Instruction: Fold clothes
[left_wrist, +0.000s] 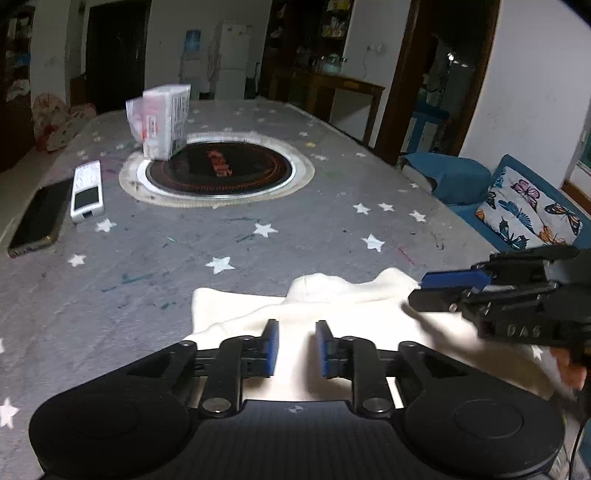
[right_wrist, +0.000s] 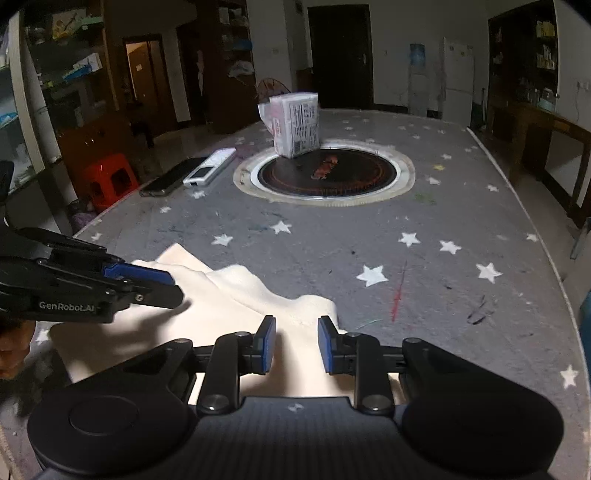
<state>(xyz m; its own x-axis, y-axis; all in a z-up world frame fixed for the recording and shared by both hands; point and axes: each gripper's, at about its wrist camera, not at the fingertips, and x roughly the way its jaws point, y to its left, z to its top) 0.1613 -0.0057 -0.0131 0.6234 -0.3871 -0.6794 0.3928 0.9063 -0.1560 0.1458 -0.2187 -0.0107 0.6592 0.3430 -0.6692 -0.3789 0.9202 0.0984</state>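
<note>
A cream-white garment (left_wrist: 332, 306) lies partly folded and rumpled on the near part of the grey star-patterned table; it also shows in the right wrist view (right_wrist: 236, 295). My left gripper (left_wrist: 295, 326) hovers open over the garment's near side, with nothing between its blue pads. My right gripper (right_wrist: 296, 323) is open over the garment's right part, empty. The right gripper shows in the left wrist view (left_wrist: 415, 290) over the garment's right edge. The left gripper shows in the right wrist view (right_wrist: 175, 284) over the garment's left side.
A round black cooktop (left_wrist: 219, 168) is set in the table's middle, with a wrapped white packet (left_wrist: 164, 120) standing at its rim. A white remote (left_wrist: 87, 191) and a dark phone (left_wrist: 37, 218) lie at the left. A blue sofa with a butterfly cushion (left_wrist: 532, 210) stands right of the table.
</note>
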